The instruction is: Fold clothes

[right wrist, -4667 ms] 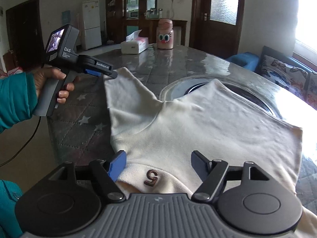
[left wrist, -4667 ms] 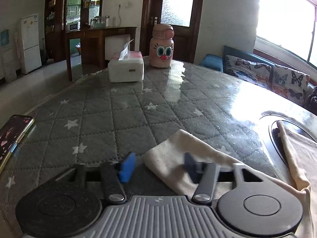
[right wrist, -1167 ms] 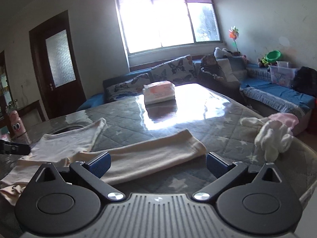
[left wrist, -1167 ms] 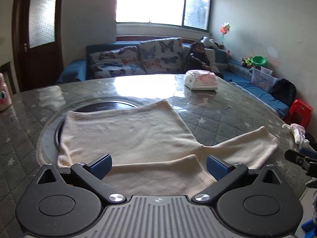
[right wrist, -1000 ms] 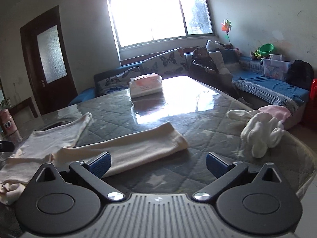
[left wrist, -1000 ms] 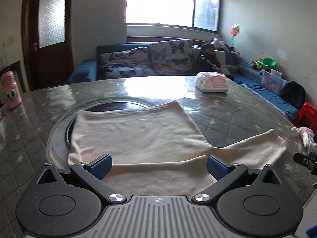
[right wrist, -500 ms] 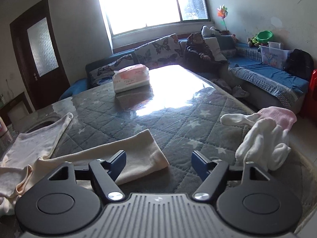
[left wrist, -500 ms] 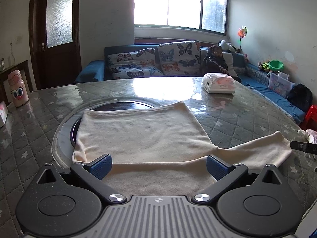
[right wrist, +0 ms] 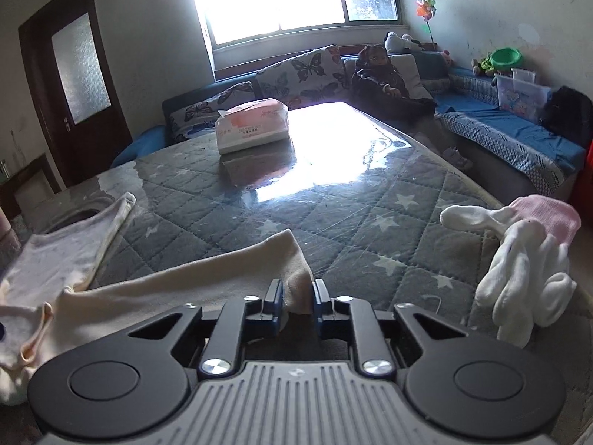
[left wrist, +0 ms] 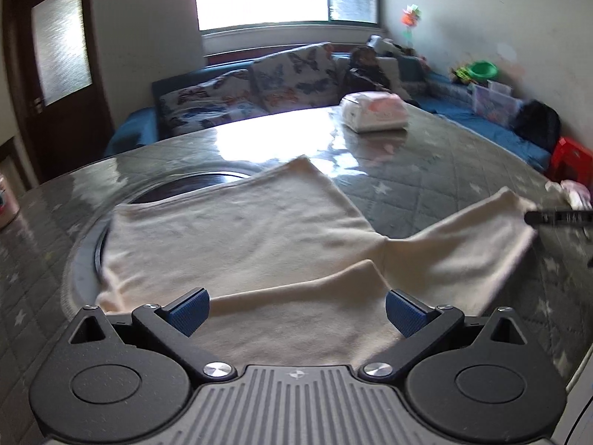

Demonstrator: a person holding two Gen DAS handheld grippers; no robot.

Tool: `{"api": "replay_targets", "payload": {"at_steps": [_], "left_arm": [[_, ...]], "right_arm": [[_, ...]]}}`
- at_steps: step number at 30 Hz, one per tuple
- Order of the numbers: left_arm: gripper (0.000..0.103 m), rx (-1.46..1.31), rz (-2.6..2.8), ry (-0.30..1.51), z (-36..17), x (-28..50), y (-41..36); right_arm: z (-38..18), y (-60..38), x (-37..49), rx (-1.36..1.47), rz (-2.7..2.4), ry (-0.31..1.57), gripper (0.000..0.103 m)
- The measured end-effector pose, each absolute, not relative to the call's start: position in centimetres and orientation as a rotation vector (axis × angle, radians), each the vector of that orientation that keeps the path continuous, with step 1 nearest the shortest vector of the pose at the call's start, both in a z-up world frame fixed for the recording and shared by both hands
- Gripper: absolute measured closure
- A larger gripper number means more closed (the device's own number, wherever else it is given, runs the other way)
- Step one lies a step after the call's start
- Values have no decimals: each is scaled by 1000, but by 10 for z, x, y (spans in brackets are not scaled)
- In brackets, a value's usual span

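Left wrist view: left gripper (left wrist: 294, 309) hovers over the cream shirt (left wrist: 237, 237), spread flat on the counter (left wrist: 426, 170); fingers (left wrist: 187, 311) wide apart, holding nothing. Right wrist view: right gripper (right wrist: 296, 302), fingers (right wrist: 275, 302) closed on the sleeve (right wrist: 292, 259) cuff; gloves (right wrist: 519, 259) lie right, tissue pack (right wrist: 254, 124) beyond.

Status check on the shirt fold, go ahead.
Right gripper shut on sleeve cuff. Left gripper open over shirt. Gloves off right, not blocking.
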State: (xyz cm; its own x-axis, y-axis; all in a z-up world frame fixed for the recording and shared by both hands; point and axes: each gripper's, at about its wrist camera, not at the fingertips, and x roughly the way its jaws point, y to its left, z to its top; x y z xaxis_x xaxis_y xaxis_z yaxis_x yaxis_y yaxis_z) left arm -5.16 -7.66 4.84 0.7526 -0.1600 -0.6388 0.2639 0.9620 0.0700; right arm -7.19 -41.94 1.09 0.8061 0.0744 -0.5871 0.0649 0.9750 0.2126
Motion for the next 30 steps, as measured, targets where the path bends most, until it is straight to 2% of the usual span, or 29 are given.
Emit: {"api": "replay_targets", "payload": {"at_steps": [11, 22, 30], "left_arm": [[0, 168, -291, 717, 33, -42, -78], [0, -5, -162, 633, 60, -62, 16], [0, -79, -61, 589, 66, -83, 76]], "right_arm": [[54, -404, -85, 309, 115, 568, 92], [108, -299, -75, 223, 434, 561, 93], [105, -198, -60, 108, 627, 615, 93]]}}
